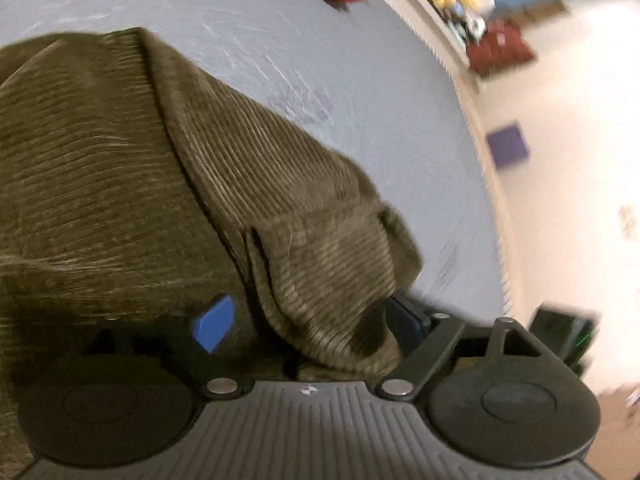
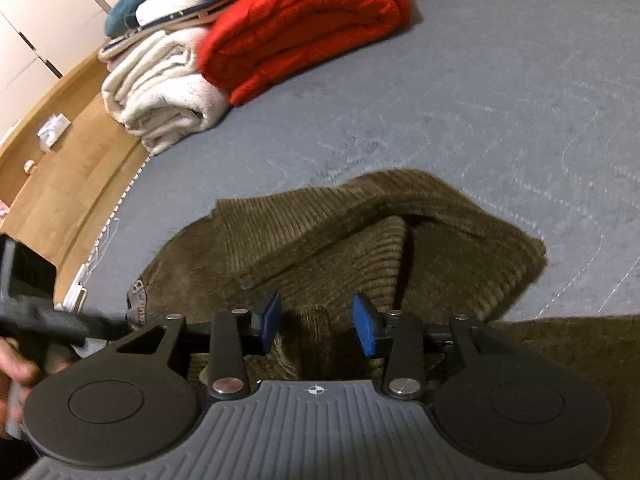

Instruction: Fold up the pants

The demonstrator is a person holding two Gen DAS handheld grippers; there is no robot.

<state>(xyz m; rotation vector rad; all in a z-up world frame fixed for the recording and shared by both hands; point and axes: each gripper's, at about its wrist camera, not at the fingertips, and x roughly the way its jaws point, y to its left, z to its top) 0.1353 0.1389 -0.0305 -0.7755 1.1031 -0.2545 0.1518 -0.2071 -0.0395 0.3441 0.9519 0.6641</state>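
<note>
While the olive corduroy pants (image 1: 120,168) lie bunched on the grey bed (image 1: 280,48), the left tool (image 1: 308,320) stands released, its blue pads spread wide with a loose fold of the fabric sagging between them but not pressed by either pad. That view is blurred, so exactly which edge of the garment hangs there cannot be told. Further right, the right tool (image 2: 318,326) is also released, its pads (image 2: 270,320) partly apart with a ridge of the pants (image 2: 360,240) rising between them and no sign that they pinch it. Beyond the pants, well apart, sit a folded red blanket (image 2: 304,24) and a cream one (image 2: 160,92), with more folded laundry behind them; a hand (image 2: 16,364) shows at the left edge of the right wrist view. By my judgement the fold is only half made: the cloth is heaped and creased, not flat, with one flap doubled over the rest. To do this step well, each tool should take a clean outer edge rather than a lump of the middle, closing on a single layer pair near a corner. Both should then draw apart to tauten the cloth before laying it down, so the ribs run straight and no pleat is trapped beneath the next fold.
</note>
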